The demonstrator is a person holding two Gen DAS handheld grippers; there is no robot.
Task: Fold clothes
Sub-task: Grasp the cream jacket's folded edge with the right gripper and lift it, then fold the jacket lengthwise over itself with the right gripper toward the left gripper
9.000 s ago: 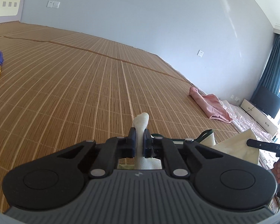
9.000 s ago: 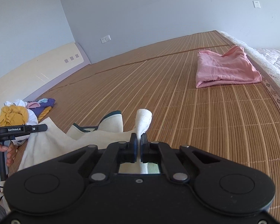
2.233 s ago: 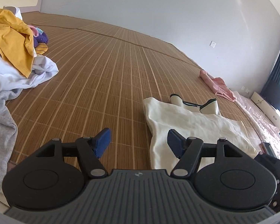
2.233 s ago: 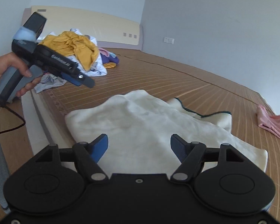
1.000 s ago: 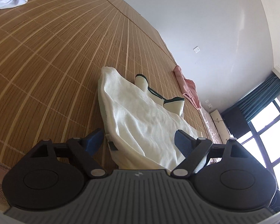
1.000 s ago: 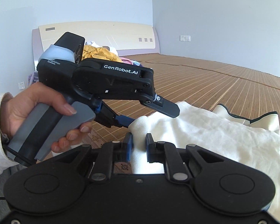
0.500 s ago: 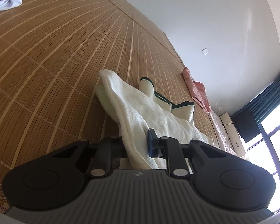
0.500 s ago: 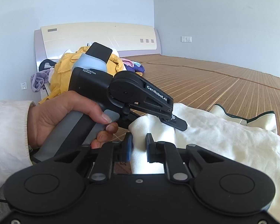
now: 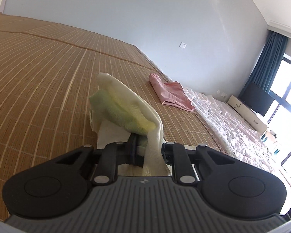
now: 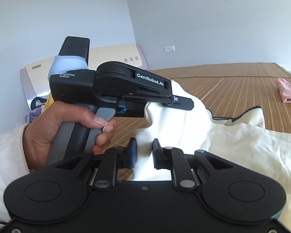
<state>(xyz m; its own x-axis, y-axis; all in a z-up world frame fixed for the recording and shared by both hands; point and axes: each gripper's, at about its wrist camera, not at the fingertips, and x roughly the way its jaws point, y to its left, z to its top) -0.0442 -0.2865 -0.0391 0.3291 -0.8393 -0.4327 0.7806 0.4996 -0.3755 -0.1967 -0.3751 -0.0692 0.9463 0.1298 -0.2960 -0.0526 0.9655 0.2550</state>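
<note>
1. Left claw (image 9: pixel 145 151): you are keeping its jaws pinched nearly together on a bunched edge of the cream garment (image 9: pixel 126 104). The jaws have just been closing, and the cloth is sitting between them. In the right wrist view this same left claw (image 10: pixel 176 102) is showing side-on, gripped in your left hand (image 10: pixel 67 130), with a white sleeve (image 10: pixel 3 155) at the wrist.
2. Right claw (image 10: pixel 143 151): you are holding its jaws narrowly apart, pressing on a fold of the cream garment (image 10: pixel 242 151) that is rising between the pads.
3. Cream garment: it is standing up ahead of the left claw as a raised ridge, with a greenish-yellow inner layer showing. Ahead and to the right of the right claw it is spreading flat over the bamboo mat (image 9: pixel 38 73). Its dark-trimmed sleeve (image 10: pixel 250 116) is lying further ahead, on the mat.
4. Pink folded garment (image 9: pixel 170 91): it is lying well ahead and to the right of the left claw, near the mat's far edge, well apart from the cream piece.
5. Pile of clothes (image 10: pixel 38 104): it is sitting beyond your left hand, partly hidden, against the cream headboard (image 10: pixel 110 54).
6. Pink quilted bedding (image 9: pixel 232 124): it is stretching to the right of the left claw, beside the mat.
</note>
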